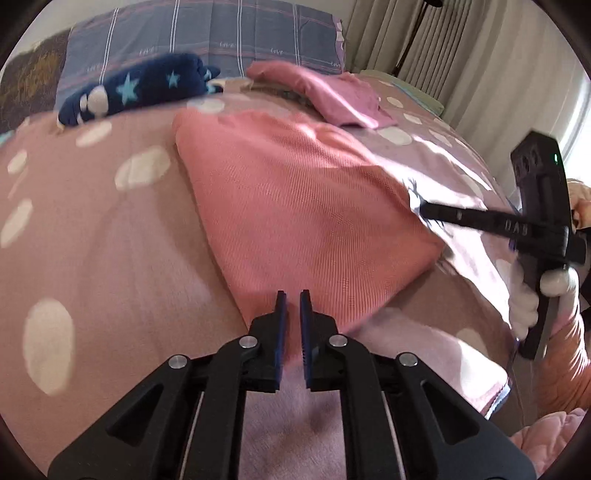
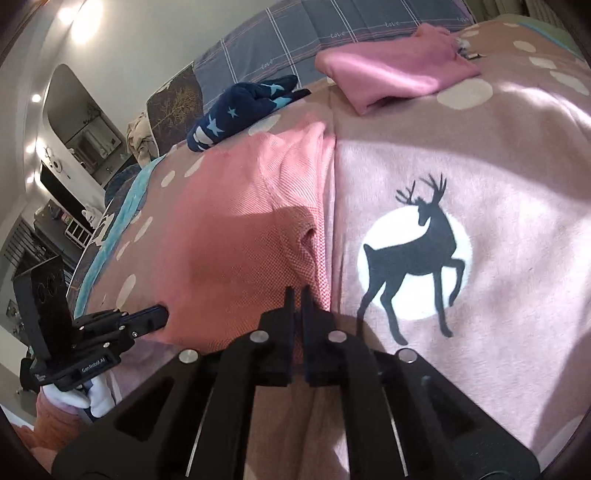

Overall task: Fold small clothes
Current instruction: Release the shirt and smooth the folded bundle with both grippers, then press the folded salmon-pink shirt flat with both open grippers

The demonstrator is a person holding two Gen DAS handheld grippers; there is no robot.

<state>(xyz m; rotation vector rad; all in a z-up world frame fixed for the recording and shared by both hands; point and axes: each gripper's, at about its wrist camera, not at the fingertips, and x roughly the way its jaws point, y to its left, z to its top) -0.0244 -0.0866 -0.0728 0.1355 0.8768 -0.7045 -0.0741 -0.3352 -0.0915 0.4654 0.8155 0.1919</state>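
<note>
a salmon-pink knit garment [image 1: 295,206] lies spread on a bed covered by a pink blanket [image 1: 92,240] with pale dots and a black deer [image 2: 417,251] print. the left gripper [image 1: 293,295] sits at the garment's near edge, its jaws narrowed to a slim gap with the cloth's hem between them. the right gripper [image 2: 297,291] is at the garment's opposite edge, beside the deer, its jaws nearly together on the fabric's border. a white-gloved hand [image 1: 539,295] holds the right tool. farther back rest a folded pink garment [image 2: 391,70] and a navy star-patterned piece [image 1: 140,88], near a grey checked pillow [image 1: 207,33].
</note>
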